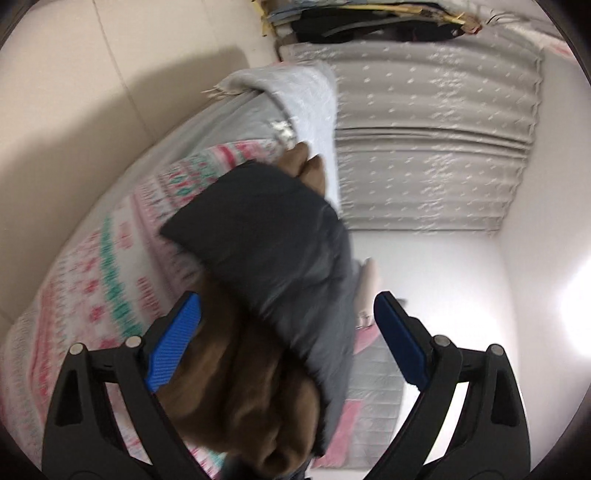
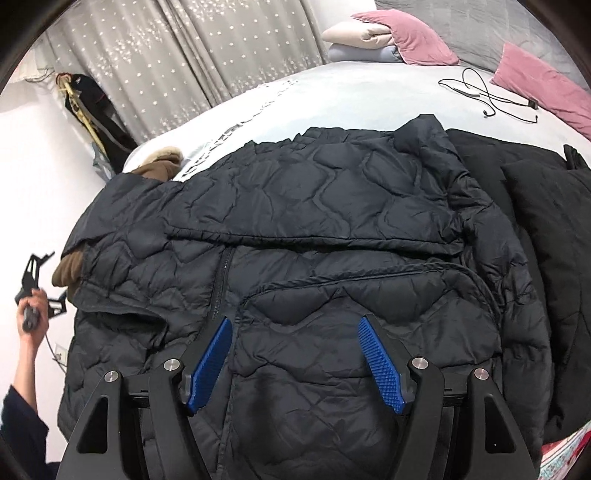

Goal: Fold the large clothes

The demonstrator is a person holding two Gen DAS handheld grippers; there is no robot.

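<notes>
Left wrist view: left gripper (image 1: 288, 332) with its jaws wide apart and nothing pinched between the blue pads (image 1: 175, 341). The picture is blurred and rolled on its side. Ahead lies one end of the dark quilted jacket (image 1: 280, 251), draped over a brown garment (image 1: 255, 402) on the patterned blanket (image 1: 96, 302) at the bed's edge. Curtain (image 1: 436, 140) and white wall fill the rest. The gripper appears to be coming in toward that end, probably a sleeve, to take it for the next fold.

Right wrist view: right gripper (image 2: 295, 362), pointing steeply down, with its jaws well apart and empty above the jacket (image 2: 314, 206), which lies spread across the bed (image 2: 369, 99). A flap is already turned across the chest. The pads (image 2: 210, 363) flank a rounded panel, likely the hood, suggesting a hold there while the other side is folded. A black coat (image 2: 546, 236) lies beside the jacket; pillows (image 2: 413, 33) and a cable (image 2: 491, 96) sit well apart. At the left edge a hand (image 2: 33, 306) holds the other gripper.
</notes>
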